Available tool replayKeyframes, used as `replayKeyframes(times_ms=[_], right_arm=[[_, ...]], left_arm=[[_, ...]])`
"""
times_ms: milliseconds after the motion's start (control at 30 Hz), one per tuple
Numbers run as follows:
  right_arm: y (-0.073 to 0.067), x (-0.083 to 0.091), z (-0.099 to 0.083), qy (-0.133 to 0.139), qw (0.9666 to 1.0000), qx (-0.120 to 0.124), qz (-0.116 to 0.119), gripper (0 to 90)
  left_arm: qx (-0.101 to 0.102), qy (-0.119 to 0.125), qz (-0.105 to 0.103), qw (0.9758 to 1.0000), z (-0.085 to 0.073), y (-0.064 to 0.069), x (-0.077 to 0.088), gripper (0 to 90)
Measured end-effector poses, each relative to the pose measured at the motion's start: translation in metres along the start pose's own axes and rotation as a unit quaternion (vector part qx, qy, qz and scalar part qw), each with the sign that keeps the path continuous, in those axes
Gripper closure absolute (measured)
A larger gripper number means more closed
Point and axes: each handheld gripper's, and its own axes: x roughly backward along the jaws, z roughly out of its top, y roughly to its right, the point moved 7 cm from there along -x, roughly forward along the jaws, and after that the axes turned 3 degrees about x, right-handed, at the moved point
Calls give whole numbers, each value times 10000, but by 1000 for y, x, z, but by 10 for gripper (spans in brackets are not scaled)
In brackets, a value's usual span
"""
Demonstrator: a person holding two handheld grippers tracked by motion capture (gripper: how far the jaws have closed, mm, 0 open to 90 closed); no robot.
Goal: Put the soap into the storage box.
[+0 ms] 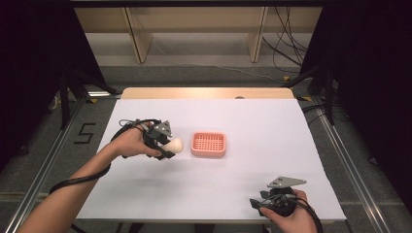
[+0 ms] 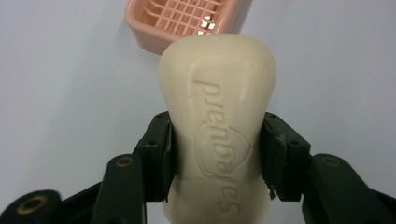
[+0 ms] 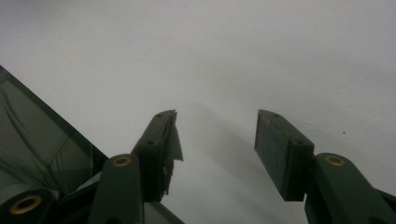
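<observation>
A cream bar of soap (image 2: 217, 121) with raised lettering sits between the two black jaws of my left gripper (image 2: 217, 154), which is shut on it. From above, the soap (image 1: 174, 145) sticks out of the left gripper (image 1: 167, 147) just left of a pink slotted soap dish (image 1: 209, 144), held a little above the white table. The dish (image 2: 182, 21) lies beyond the soap in the left gripper view. My right gripper (image 1: 256, 204) rests near the table's front right edge. Its jaws (image 3: 215, 149) stand open over bare white surface.
The white table cover (image 1: 272, 145) ends at a wooden strip (image 1: 209, 93) at the back. Dark floor and metal rails run along both sides. Cables trail from both grippers. A dark edge (image 3: 42, 135) cuts into the left of the right gripper view.
</observation>
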Motion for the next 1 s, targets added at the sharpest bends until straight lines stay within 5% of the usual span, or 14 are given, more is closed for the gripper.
replayKeyframes(times_ms=[700,967,1000], right_arm=[[-1,1,-1,-83,9999,46,82,485],[-2,2,-1,-104,9999,2,85,483],[-2,2,-1,-105,9999,1,86,484]], left_arm=[[13,-48,-49,10000,7,-3,-7,496],[-173,-188,-24,9997,11,-6,-8,496],[-72,-94,-31,9999,13,-5,-10,496]])
